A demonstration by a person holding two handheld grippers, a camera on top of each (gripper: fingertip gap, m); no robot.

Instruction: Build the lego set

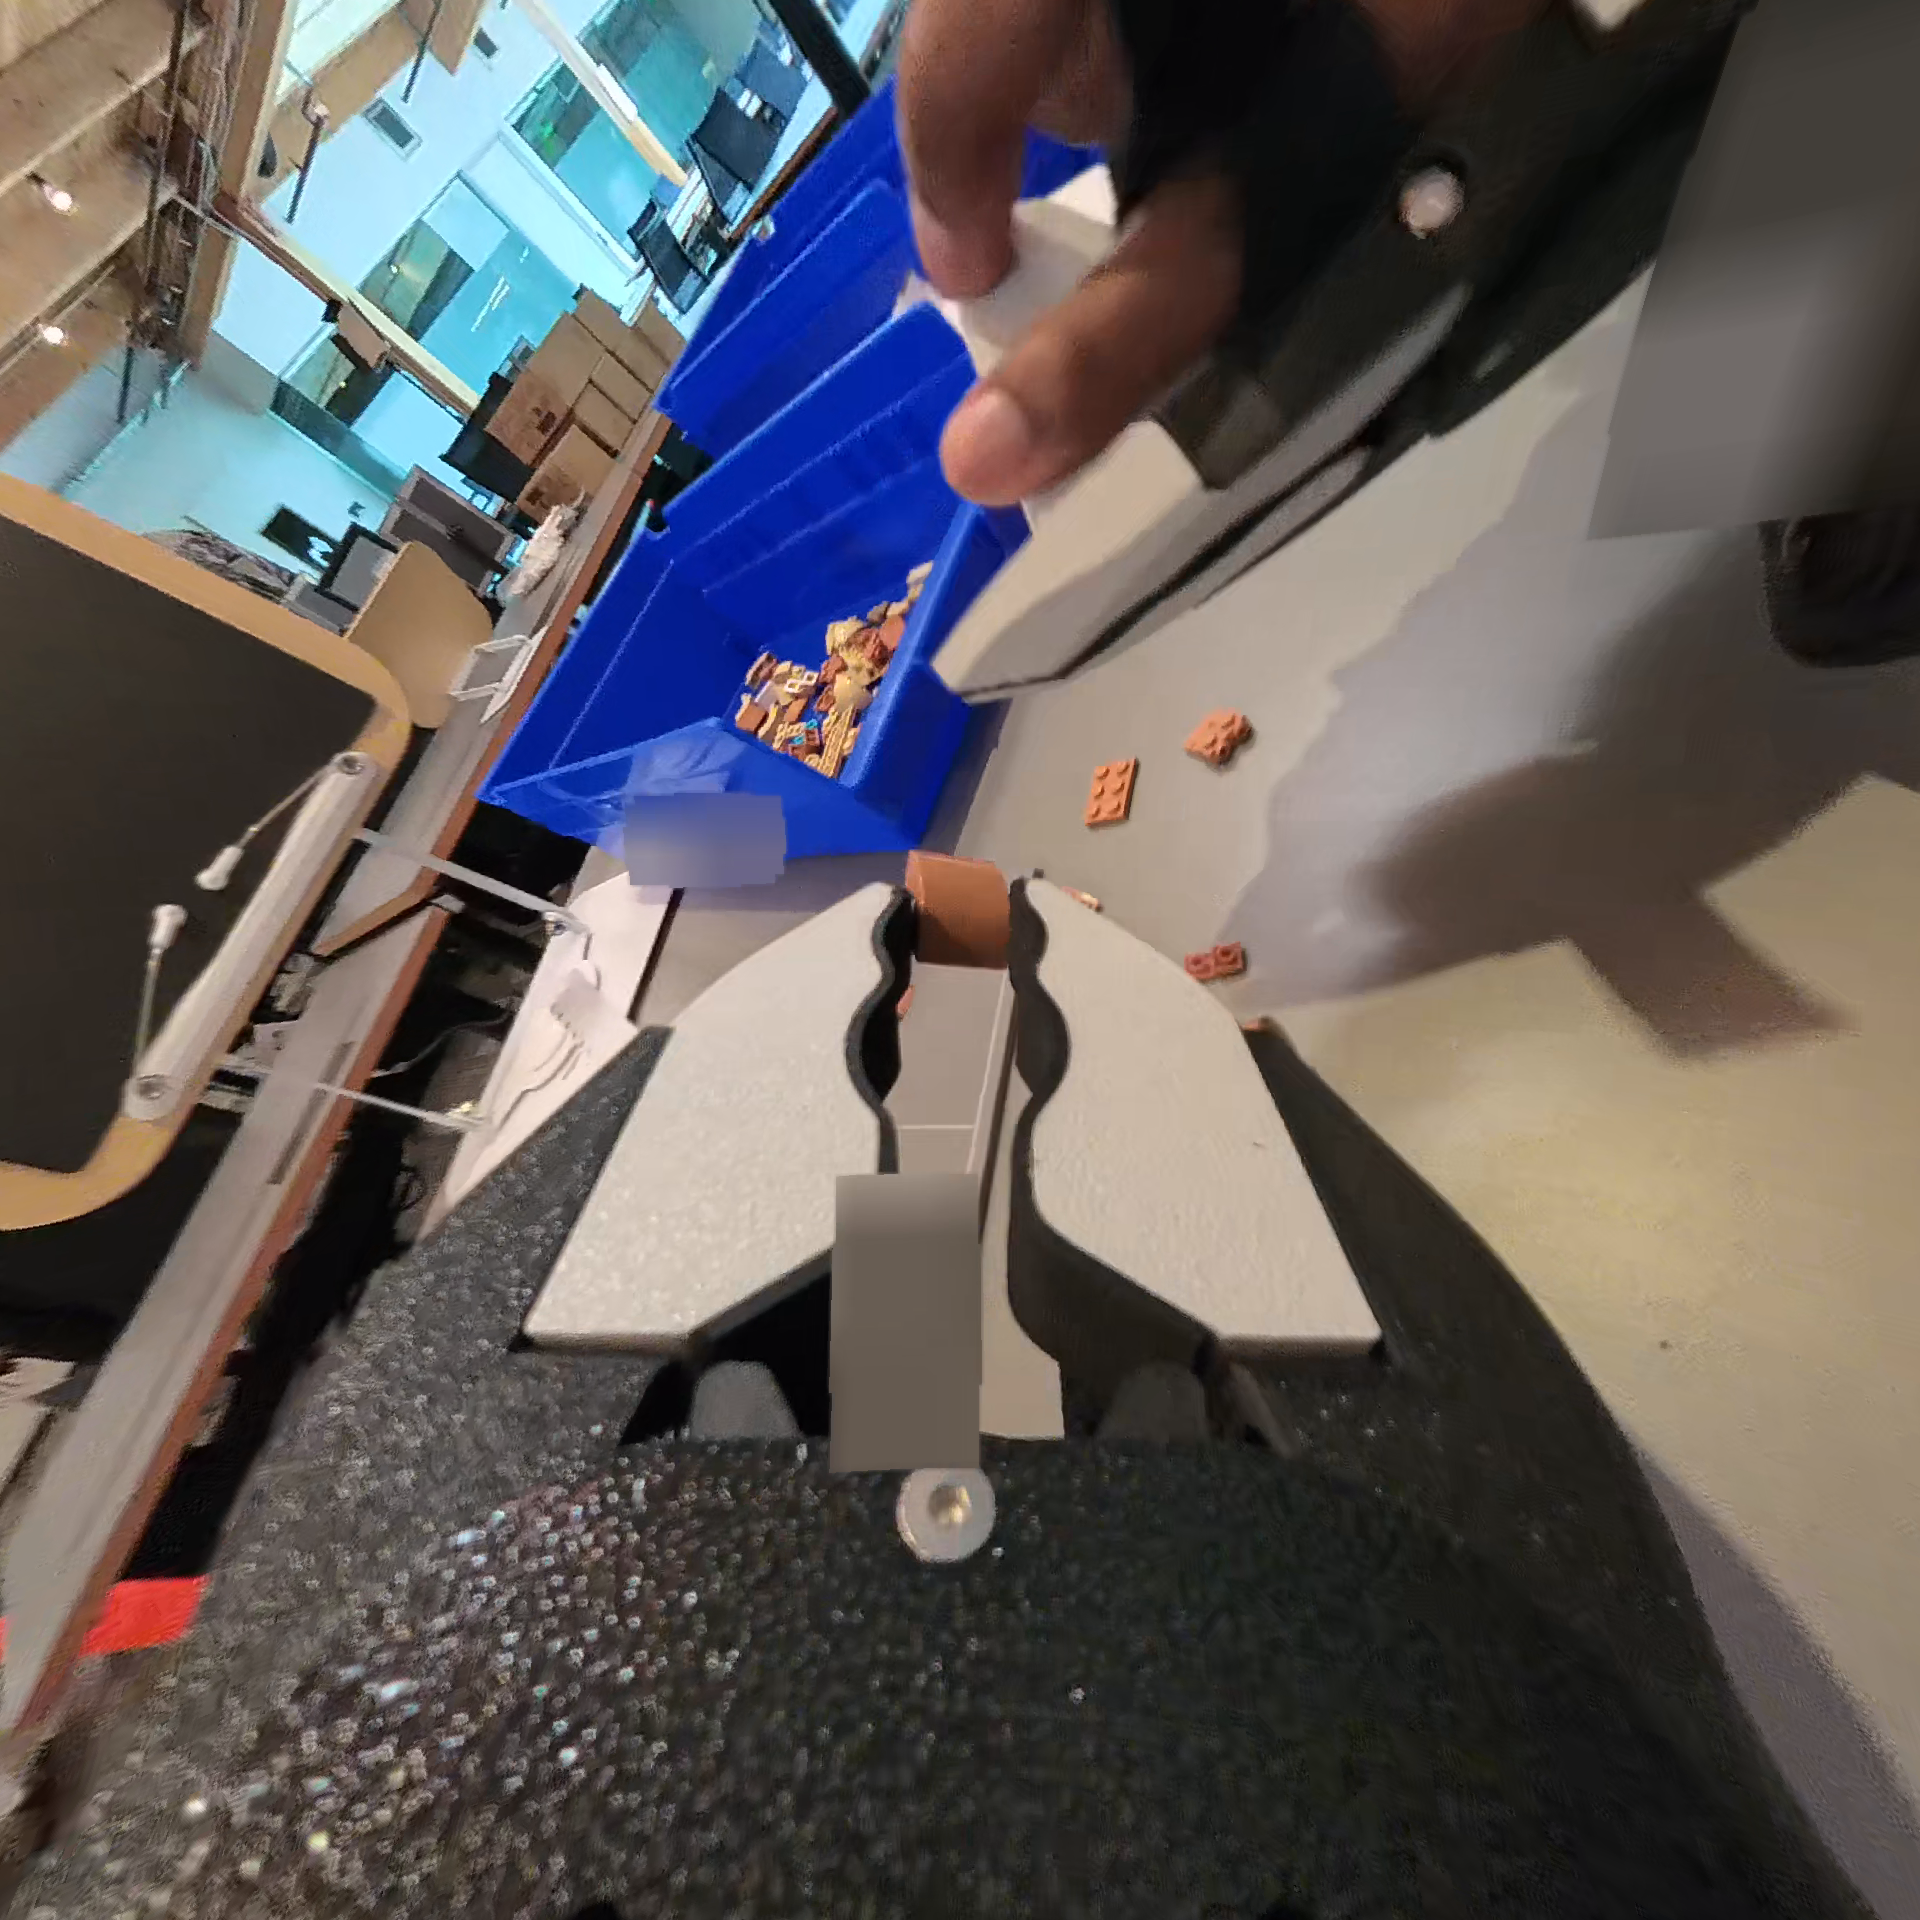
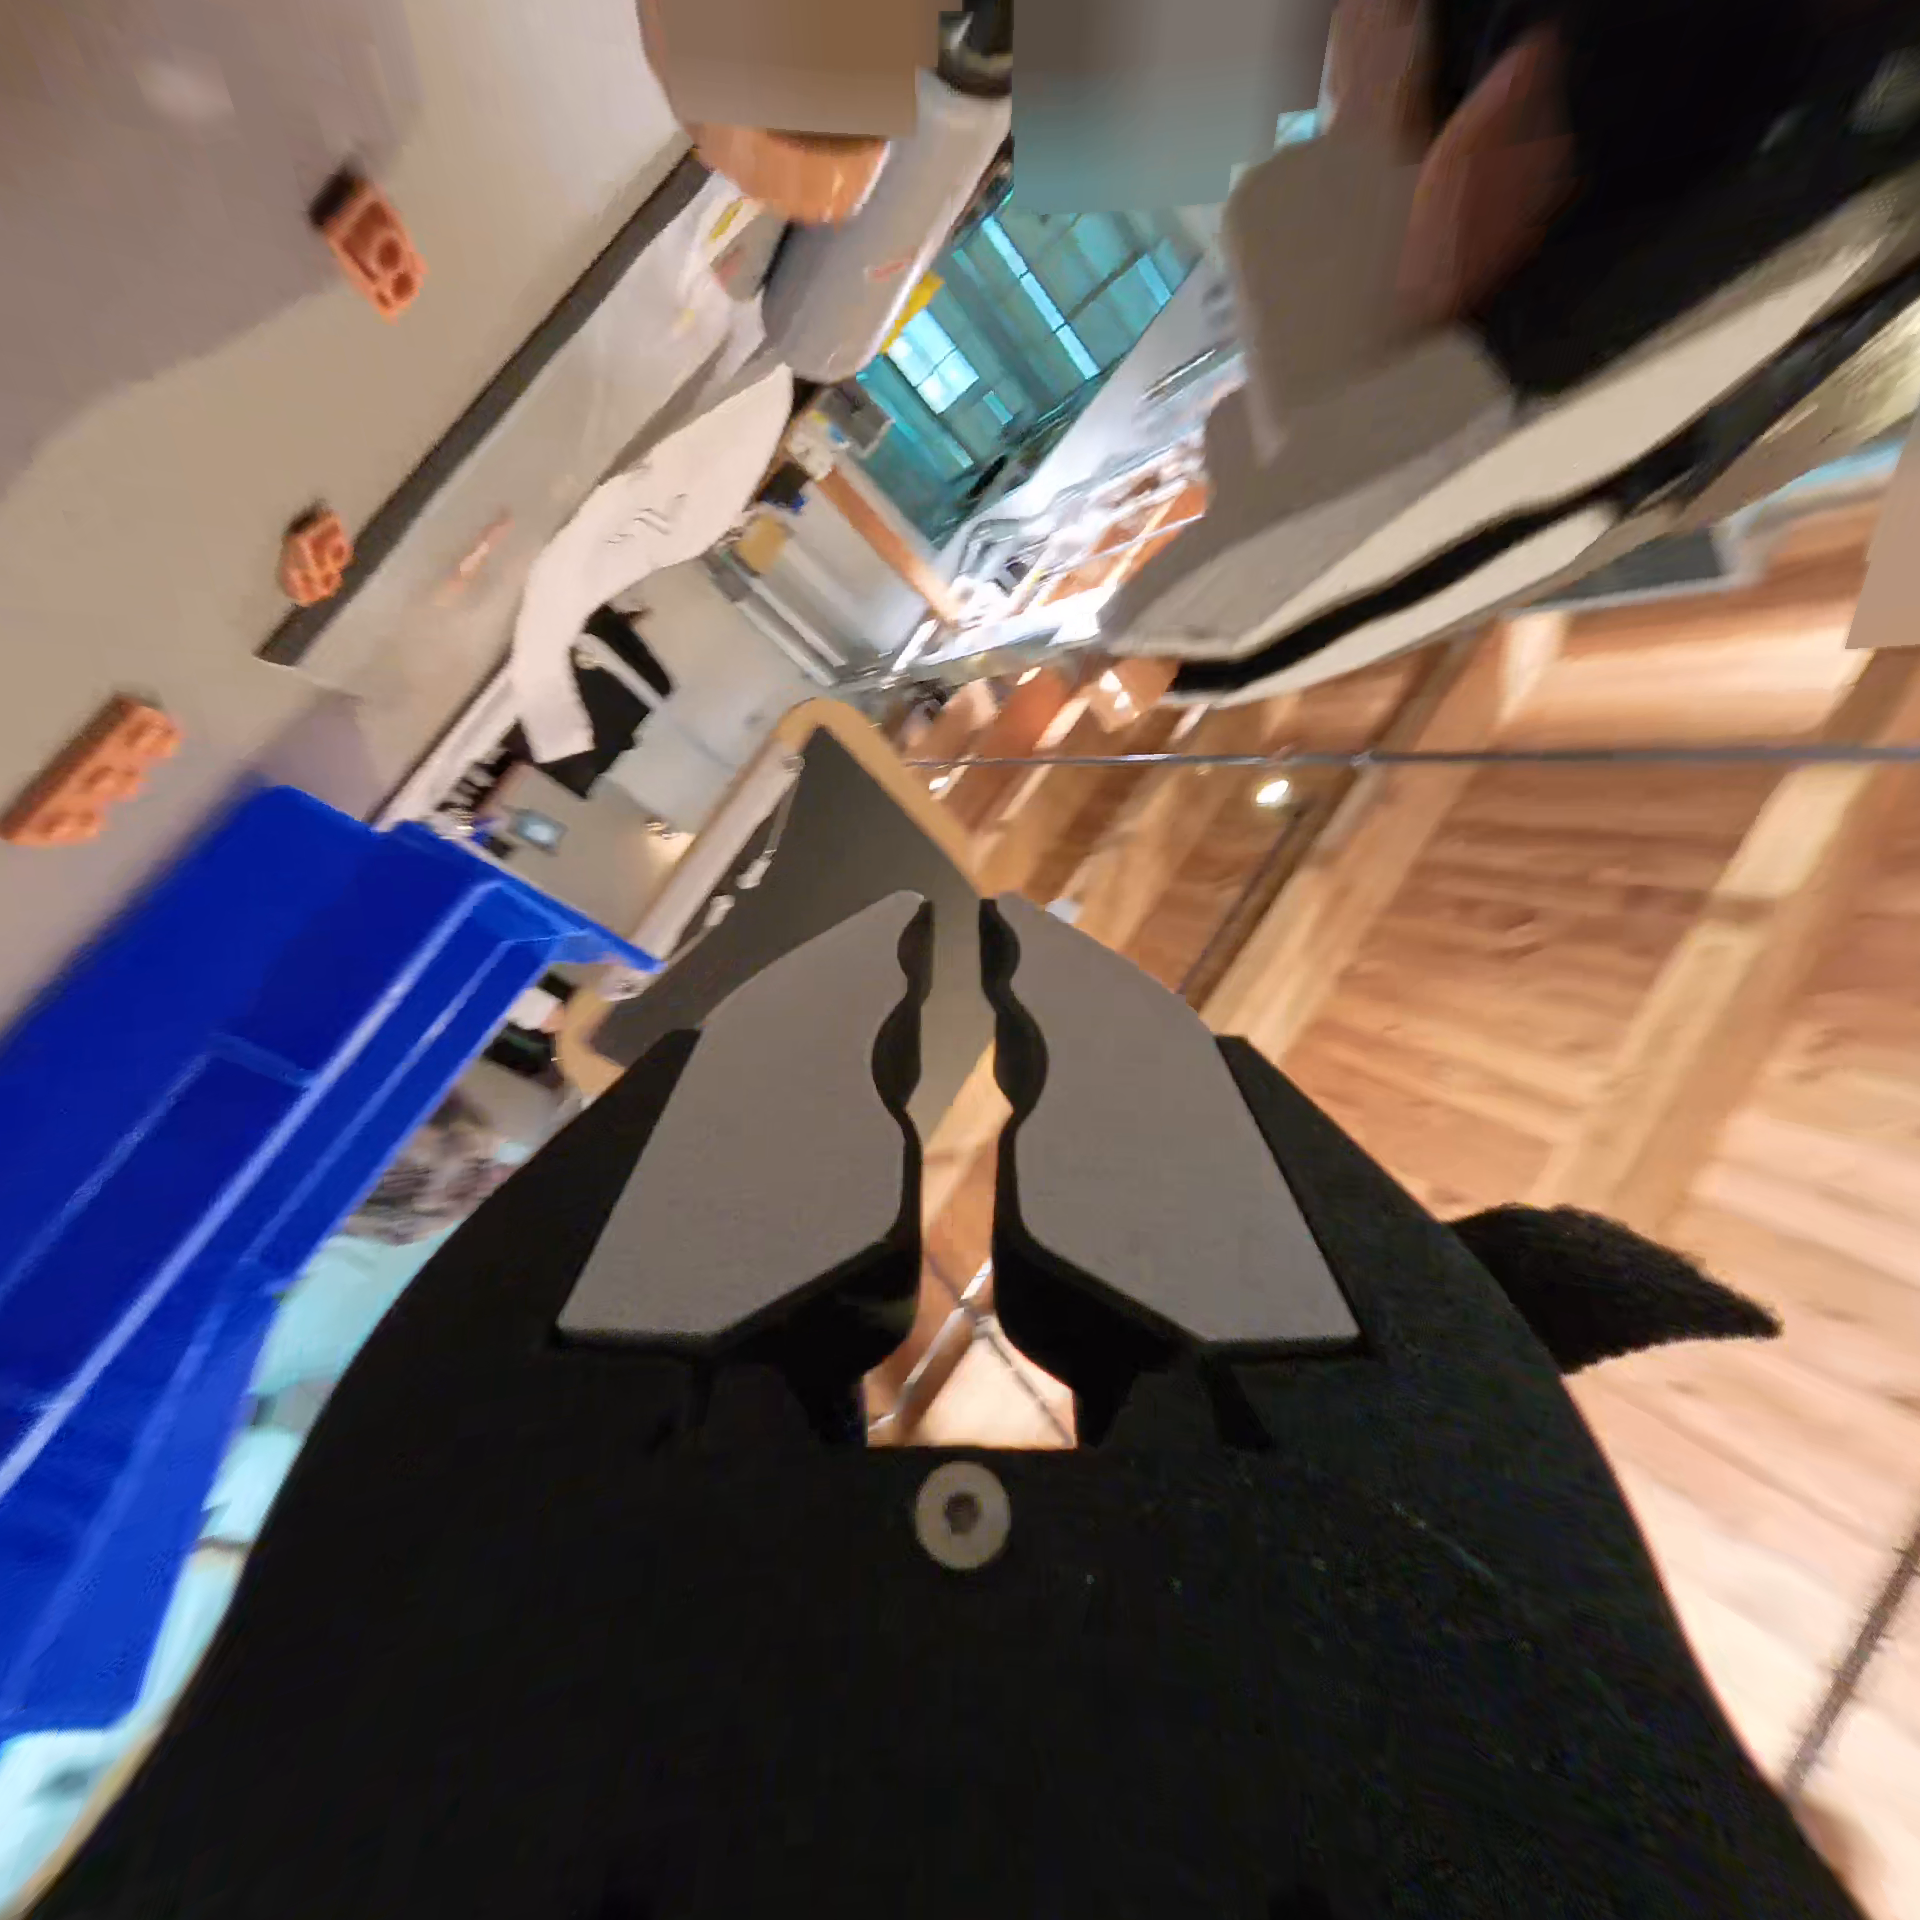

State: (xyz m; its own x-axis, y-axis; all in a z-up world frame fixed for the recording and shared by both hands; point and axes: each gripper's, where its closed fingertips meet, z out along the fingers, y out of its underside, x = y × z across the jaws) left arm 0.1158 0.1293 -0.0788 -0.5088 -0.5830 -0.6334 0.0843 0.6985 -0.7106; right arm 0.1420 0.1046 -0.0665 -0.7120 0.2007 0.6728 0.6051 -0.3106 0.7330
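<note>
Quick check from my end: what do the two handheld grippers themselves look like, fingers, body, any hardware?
Both match: the left gripper and right gripper have flat light-grey fingers with wavy black pads on the inner edges, a rough black body, and a silver screw below the fingers. The hand wears a black fingerless glove.

small brown brick (image 1: 961, 914) pinched at the left gripper (image 1: 961, 925) tips, held above the grey table (image 1: 1455, 1143)

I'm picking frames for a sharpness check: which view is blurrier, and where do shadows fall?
Right wrist view: heavily motion-smeared, the blue bin and orange bricks streaked. Left wrist view: sharper at the left gripper clamping a brown block; a broad soft shadow crosses the grey table under the other gripper.
</note>
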